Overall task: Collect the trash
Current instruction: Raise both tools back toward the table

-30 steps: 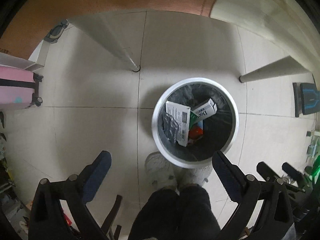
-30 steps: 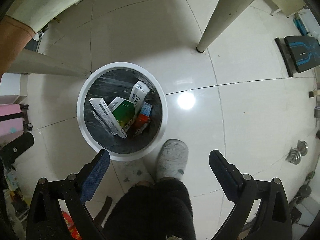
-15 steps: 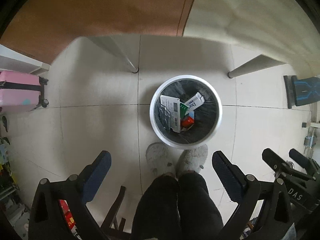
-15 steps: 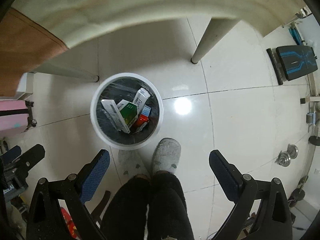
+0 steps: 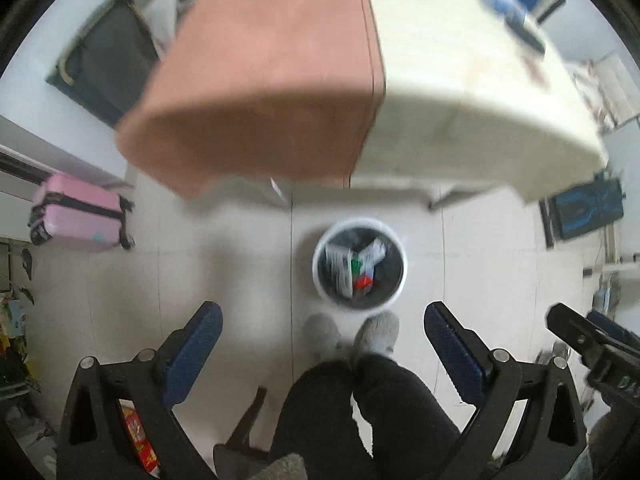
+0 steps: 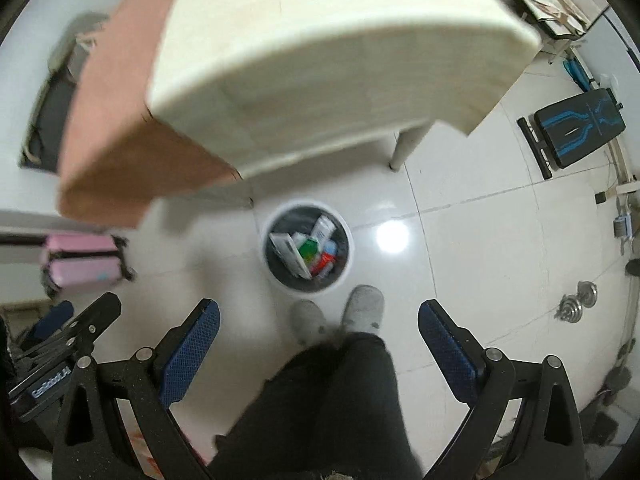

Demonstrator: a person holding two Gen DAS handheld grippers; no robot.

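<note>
Below and ahead of both spread, empty grippers, left gripper and right gripper, the bin already holds boxes, though blurred tabletop items may remain uncollected.

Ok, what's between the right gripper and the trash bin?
In the right wrist view, the person's two slippered feet stand between the open right gripper and the trash bin, on bare tile.

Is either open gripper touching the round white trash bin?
Apart. Both wrist views show the left gripper and right gripper above the round white trash bin, floor visible between.
</note>
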